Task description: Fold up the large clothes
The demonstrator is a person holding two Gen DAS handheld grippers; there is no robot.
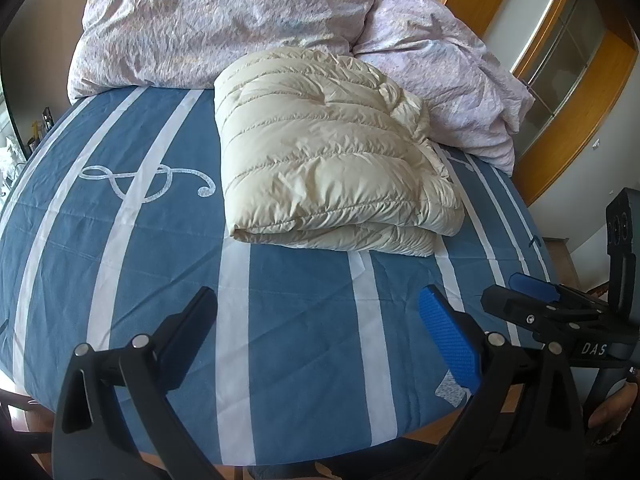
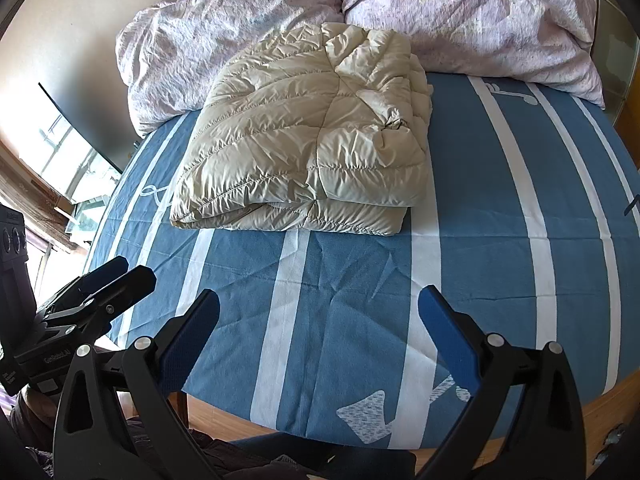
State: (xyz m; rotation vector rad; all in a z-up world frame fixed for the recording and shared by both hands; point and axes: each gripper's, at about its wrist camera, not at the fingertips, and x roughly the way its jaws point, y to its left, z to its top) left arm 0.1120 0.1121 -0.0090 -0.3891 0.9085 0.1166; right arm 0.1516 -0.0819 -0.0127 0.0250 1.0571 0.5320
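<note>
**Hovering Over a Finished Bundle, Two Grippers Wait at the Foot of the Bed**

Hanging side by side above the near edge of the bed, the left gripper (image 1: 318,332) and the right gripper (image 2: 319,334) both stand with fingers spread wide and nothing between them. In the left wrist view the right gripper also shows at the right margin, its blue pads parted; in the right wrist view the left one shows at the left margin, where its spread is harder to judge. Beneath them lies the blue sheet (image 1: 304,320) with broad white stripes, bare between the tools and the garment.

Farther up the bed rests the cream quilted jacket (image 2: 308,148), already folded into a thick, roughly square bundle, well apart from both grippers. Its near edge shows stacked layers; on its right side a loose flap (image 2: 390,120) puckers and sits proud of the pile. Behind it, crumpled lilac bedding (image 1: 224,20) is heaped against the wall and touches the bundle's far edge.

Judged from this, the folding looks nearly or wholly done, and what remains is tidying. Done well, that likely means reaching in low, pinching the puckered flap rather than the whole stack, tucking it flat, and pressing air from the puffy filling without dragging the bundle across the sheet or snagging the bedding behind.
</note>
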